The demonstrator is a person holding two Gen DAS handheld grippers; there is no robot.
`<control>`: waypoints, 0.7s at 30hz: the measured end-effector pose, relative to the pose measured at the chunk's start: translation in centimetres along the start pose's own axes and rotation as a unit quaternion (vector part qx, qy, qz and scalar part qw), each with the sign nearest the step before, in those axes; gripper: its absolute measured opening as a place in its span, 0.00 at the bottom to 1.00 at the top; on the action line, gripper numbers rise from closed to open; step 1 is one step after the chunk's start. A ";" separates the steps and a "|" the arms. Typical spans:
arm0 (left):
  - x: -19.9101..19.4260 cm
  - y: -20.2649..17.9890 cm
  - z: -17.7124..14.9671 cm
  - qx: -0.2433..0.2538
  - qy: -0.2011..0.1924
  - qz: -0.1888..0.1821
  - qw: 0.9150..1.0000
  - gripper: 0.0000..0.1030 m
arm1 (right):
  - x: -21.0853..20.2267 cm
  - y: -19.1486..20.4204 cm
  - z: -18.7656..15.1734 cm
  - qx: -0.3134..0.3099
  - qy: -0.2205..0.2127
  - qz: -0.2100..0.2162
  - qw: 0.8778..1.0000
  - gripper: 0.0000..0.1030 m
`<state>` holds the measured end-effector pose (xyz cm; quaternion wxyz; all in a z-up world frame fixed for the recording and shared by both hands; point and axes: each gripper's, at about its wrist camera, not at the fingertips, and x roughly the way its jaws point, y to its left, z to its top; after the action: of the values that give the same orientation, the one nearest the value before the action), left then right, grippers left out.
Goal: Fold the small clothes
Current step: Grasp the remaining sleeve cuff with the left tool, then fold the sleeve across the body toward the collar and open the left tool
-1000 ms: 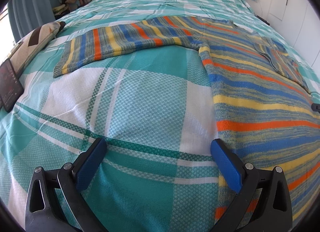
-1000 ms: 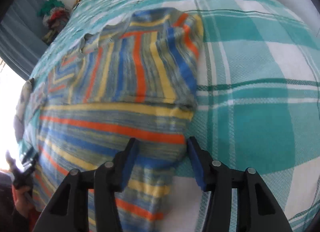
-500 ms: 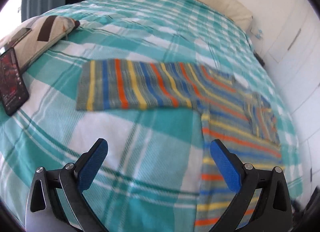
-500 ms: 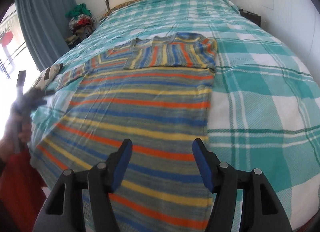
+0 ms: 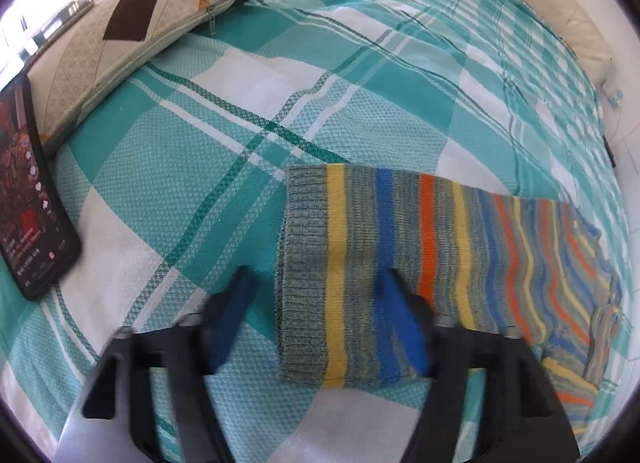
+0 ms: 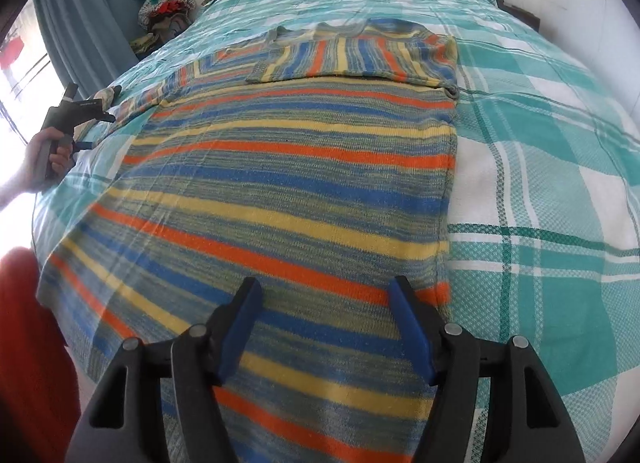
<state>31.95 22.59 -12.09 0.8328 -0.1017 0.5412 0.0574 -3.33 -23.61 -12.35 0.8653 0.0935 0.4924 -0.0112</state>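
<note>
Now my left gripper (image 5: 316, 327) has its fingers open around the cuff of the sweater's sleeve (image 5: 400, 271), which runs away rightward on the bed (image 5: 200, 135), while my right gripper (image 6: 326, 327) hangs open over the hem.

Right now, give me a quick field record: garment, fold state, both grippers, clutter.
garment: striped sweater, flat on plaid bedspread
fold state: right sleeve folded across chest; left sleeve out flat
left gripper: open, straddling left sleeve cuff, not closed
right gripper: open, over hem, holding nothing
clutter: phone leaning on pillow
</note>
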 end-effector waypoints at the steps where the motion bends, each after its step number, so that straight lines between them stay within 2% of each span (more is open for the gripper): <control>1: -0.2 -0.3 0.2 0.004 0.002 0.015 1.000 0.05 | 0.0 0.1 0.0 -0.001 0.000 0.000 1.000 0.68; 3: -1.6 -1.5 1.0 0.009 -0.013 0.029 0.999 0.03 | 0.1 0.1 0.0 -0.001 -0.001 0.001 1.000 0.69; 5: -4.5 -4.2 2.1 0.043 -0.052 0.021 0.998 0.03 | 0.0 0.1 -0.1 -0.001 -0.002 0.002 1.000 0.70; 7: -7.9 -8.1 2.7 0.091 -0.087 -0.012 0.992 0.03 | 0.0 0.2 -0.1 -0.002 -0.001 0.002 1.000 0.71; 9: -11.1 -12.6 2.5 0.140 -0.108 -0.053 0.983 0.03 | 0.0 0.3 -0.2 -0.002 0.000 0.003 1.000 0.71; 12: -13.7 -19.4 0.9 0.205 -0.115 -0.111 0.965 0.03 | 0.0 0.2 -0.1 0.000 0.003 0.005 1.000 0.71; 14: -13.7 -23.4 -0.8 0.235 -0.106 -0.142 0.956 0.03 | -0.1 0.2 -0.1 0.001 0.004 0.006 1.000 0.71; 16: -12.7 -26.5 -2.7 0.250 -0.087 -0.167 0.950 0.04 | -0.1 0.3 -0.2 0.002 0.004 0.006 1.000 0.71; 17: -11.8 -27.9 -3.6 0.260 -0.070 -0.178 0.946 0.07 | -0.1 0.3 -0.2 0.001 0.004 0.006 1.000 0.71; 19: -9.4 -30.0 -5.1 0.271 -0.029 -0.187 0.944 0.24 | -0.1 0.4 -0.4 -0.002 0.005 0.005 1.000 0.71; 20: -8.4 -30.3 -5.6 0.269 -0.013 -0.184 0.945 0.48 | -0.1 0.3 -0.4 -0.003 0.006 0.005 1.000 0.71; 21: -8.0 -30.0 -6.0 0.261 -0.011 -0.186 0.947 0.60 | -0.2 0.4 -0.5 -0.002 0.006 0.005 1.000 0.72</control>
<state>29.50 -7.89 -3.90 0.8321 0.0212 0.4993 -0.2403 -3.80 -23.19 -12.37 0.8625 0.0939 0.4972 -0.0048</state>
